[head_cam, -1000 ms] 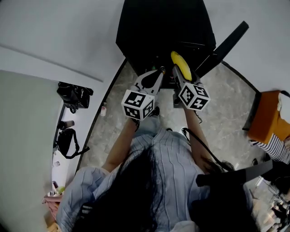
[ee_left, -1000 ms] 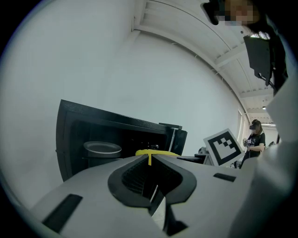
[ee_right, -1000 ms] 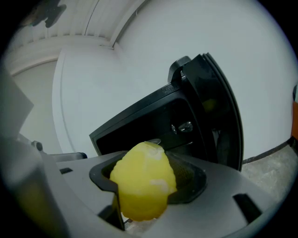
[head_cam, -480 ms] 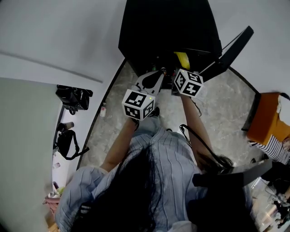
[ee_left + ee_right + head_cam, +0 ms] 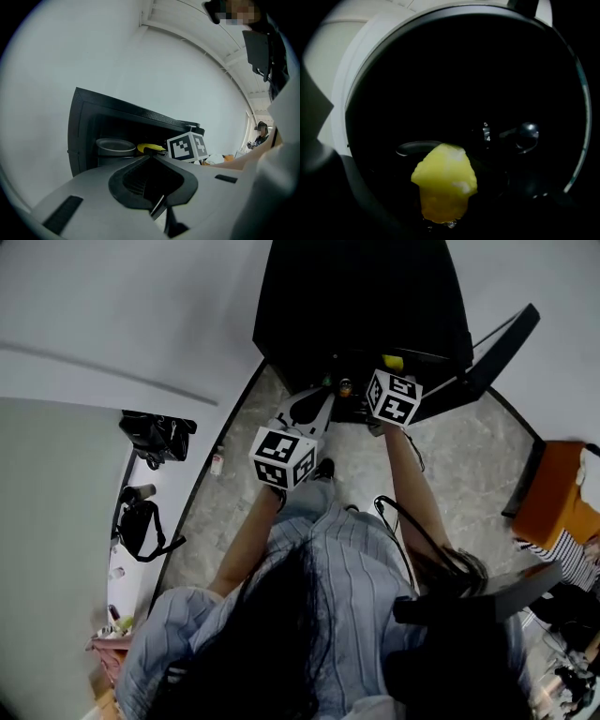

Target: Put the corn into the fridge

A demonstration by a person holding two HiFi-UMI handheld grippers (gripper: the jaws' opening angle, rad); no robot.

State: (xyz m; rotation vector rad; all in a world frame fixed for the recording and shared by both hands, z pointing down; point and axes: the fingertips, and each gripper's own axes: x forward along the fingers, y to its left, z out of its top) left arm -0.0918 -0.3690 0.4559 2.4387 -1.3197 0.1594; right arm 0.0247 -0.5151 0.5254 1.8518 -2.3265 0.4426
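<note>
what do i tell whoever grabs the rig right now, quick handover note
Left gripper: jaws together, empty, held just outside the fridge.
Right gripper: jaws shut on the corn, reaching into the dark fridge interior.
Done: fridge door is open, corn is grasped and inside the opening. Too dark to tell if it rests on a shelf.
Left: set the corn down, probably clear of the pot, open the right jaws, pull out.
</note>
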